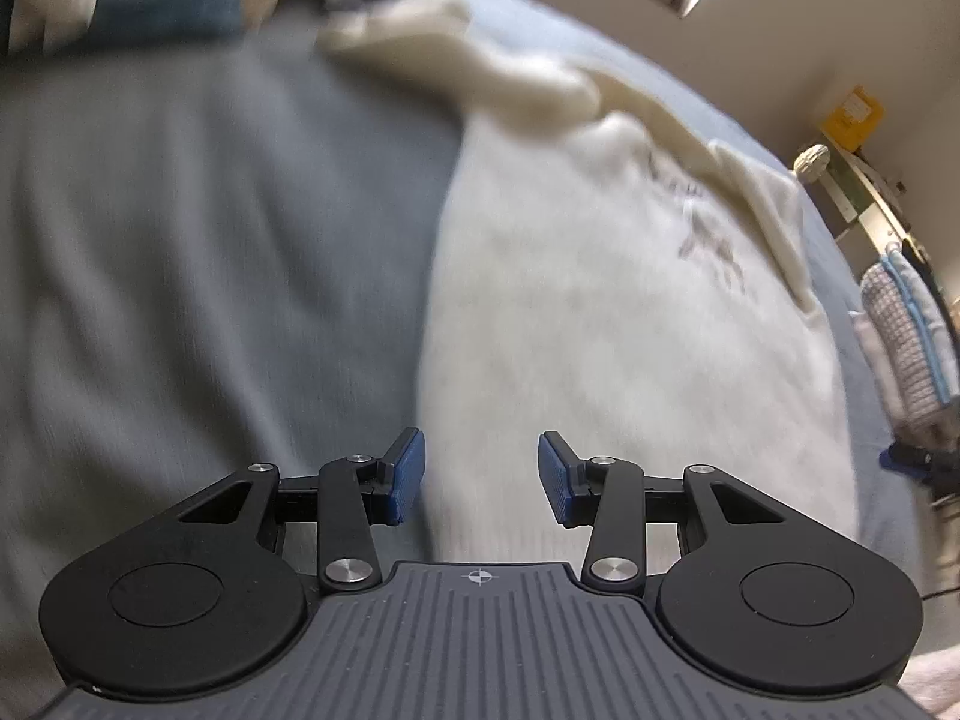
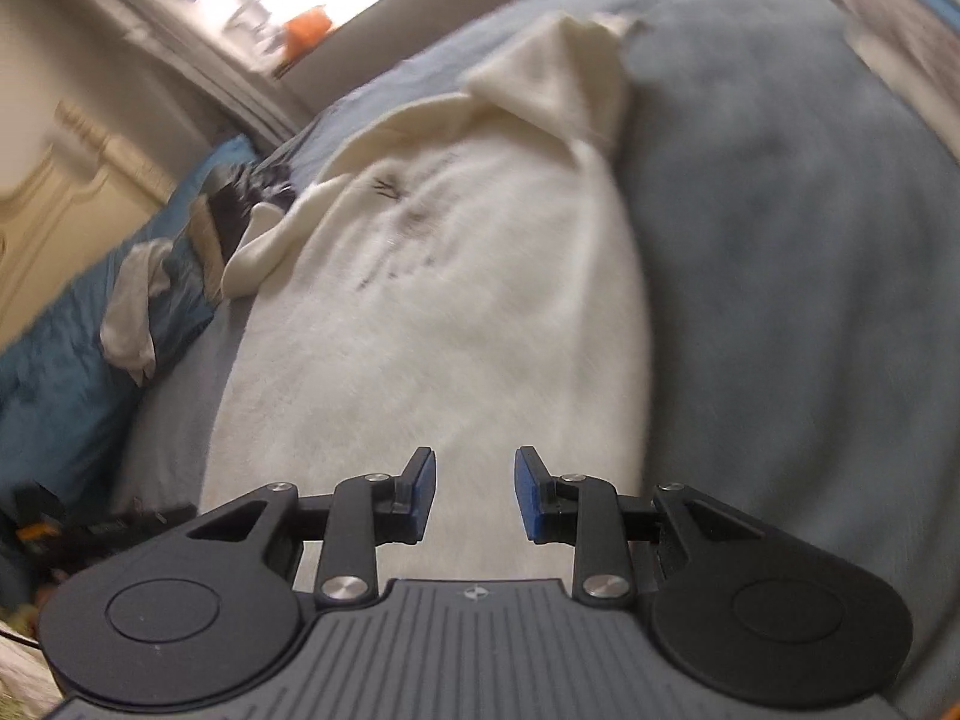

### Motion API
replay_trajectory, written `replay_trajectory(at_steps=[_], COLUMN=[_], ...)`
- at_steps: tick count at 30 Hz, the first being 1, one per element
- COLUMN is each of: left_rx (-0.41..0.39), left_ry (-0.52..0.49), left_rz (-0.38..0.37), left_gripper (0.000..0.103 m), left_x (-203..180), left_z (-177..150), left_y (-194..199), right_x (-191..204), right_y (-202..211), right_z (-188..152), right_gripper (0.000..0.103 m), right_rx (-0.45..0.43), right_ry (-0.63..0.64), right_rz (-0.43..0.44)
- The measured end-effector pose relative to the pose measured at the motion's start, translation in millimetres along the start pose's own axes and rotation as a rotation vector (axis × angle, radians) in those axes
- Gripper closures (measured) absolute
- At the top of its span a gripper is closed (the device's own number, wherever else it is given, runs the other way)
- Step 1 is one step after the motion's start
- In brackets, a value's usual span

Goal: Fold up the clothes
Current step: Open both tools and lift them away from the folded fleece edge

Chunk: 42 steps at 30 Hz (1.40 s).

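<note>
A cream-white T-shirt (image 1: 600,312) with a dark print lies spread flat on a grey-blue bed cover (image 1: 210,240); its sleeves stick out at the far end. My left gripper (image 1: 480,477) is open and empty, just above the shirt's near left edge. The same shirt (image 2: 456,300) shows in the right wrist view on the bed cover (image 2: 780,240). My right gripper (image 2: 475,495) is open and empty, just above the shirt's near hem. Both views are motion-blurred.
A teal blanket (image 2: 72,348) with a white garment (image 2: 132,306) and a dark item (image 2: 234,204) lies at the left. Folded checked cloths (image 1: 906,336) and a wooden frame (image 1: 864,198) stand at the bed's right edge. A cream cabinet (image 2: 66,180) stands beyond.
</note>
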<state>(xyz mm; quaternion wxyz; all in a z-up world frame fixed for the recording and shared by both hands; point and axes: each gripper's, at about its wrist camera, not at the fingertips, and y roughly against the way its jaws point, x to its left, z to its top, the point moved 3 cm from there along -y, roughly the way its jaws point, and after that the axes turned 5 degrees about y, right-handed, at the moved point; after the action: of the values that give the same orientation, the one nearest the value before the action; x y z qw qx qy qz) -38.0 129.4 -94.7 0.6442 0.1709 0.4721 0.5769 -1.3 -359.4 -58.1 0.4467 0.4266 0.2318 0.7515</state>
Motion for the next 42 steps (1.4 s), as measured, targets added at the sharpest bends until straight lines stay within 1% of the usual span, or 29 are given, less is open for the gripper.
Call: replay_trajectory(at_steps=[2, 5, 8, 11, 14, 17, 19, 21, 22, 23, 24, 25, 26, 30, 31, 33, 34, 36, 39, 42], left_rx=[-0.056, -0.083, -0.099, -0.1, -0.113, -0.129, -0.14, -0.133, -0.125, -0.132, -0.14, -0.147, -0.152, -0.176, -0.187, -0.21, -0.221, -0.241, -0.255, -0.254], left_ry=[-0.064, -0.149, -0.229, -0.284, -0.325, -0.302, -0.257, -0.224, -0.203, -0.195, -0.189, -0.183, -0.189, -0.18, -0.181, -0.187, -0.197, -0.225, -0.253, -0.25], left_rz=[0.021, 0.007, 0.001, -0.005, -0.011, 0.004, 0.024, 0.071, 0.071, 0.05, 0.028, 0.006, -0.002, -0.007, -0.004, 0.003, 0.008, 0.025, 0.043, 0.042], left_gripper=[0.062, 0.062, 0.063, 0.063, 0.063, 0.063, 0.063, 0.063, 0.064, 0.065, 0.065, 0.065, 0.065, 0.064, 0.064, 0.063, 0.063, 0.062, 0.062, 0.062], left_x=[-10, -29, -52, -71, -85, -89, -82, -68, -60, -56, -51, -47, -45, -46, -46, -48, -49, -52, -54, -54], left_z=[10, 26, 37, 47, 56, 64, 68, 68, 67, 66, 65, 65, 64, 62, 60, 58, 56, 52, 50, 50], left_y=[1, -10, -28, -52, -74, -92, -103, -114, -117, -116, -115, -114, -113, -114, -115, -116, -117, -119, -120, -120], right_x=[13, 30, 43, 56, 68, 73, 67, 49, 36, 22, 8, 2, 2, 3, 8, 26, 33, 45, 51, 39], right_y=[-12, -32, -52, -71, -88, -103, -112, -120, -124, -124, -120, -116, -112, -94, -93, -101, -109, -130, -169, -202], right_z=[9, 21, 32, 44, 58, 67, 68, 66, 64, 63, 63, 66, 70, 88, 94, 112, 121, 140, 169, 193], right_gripper=[0.072, 0.072, 0.072, 0.072, 0.072, 0.073, 0.073, 0.073, 0.073, 0.075, 0.076, 0.077, 0.078, 0.077, 0.077, 0.076, 0.076, 0.076, 0.076, 0.077], right_rx=[-0.001, 0.001, 0.009, 0.012, -0.005, -0.021, -0.03, -0.015, 0.004, 0.016, 0.016, 0.01, 0.0, -0.042, -0.056, -0.087, -0.099, -0.12, -0.134, -0.11], right_ry=[0.064, 0.15, 0.206, 0.268, 0.328, 0.372, 0.377, 0.371, 0.353, 0.307, 0.247, 0.213, 0.2, 0.151, 0.16, 0.23, 0.265, 0.317, 0.381, 0.413], right_rz=[-0.014, -0.027, -0.037, -0.053, -0.062, -0.085, -0.123, -0.217, -0.277, -0.304, -0.3, -0.295, -0.289, -0.268, -0.257, -0.245, -0.252, -0.292, -0.36, -0.445])
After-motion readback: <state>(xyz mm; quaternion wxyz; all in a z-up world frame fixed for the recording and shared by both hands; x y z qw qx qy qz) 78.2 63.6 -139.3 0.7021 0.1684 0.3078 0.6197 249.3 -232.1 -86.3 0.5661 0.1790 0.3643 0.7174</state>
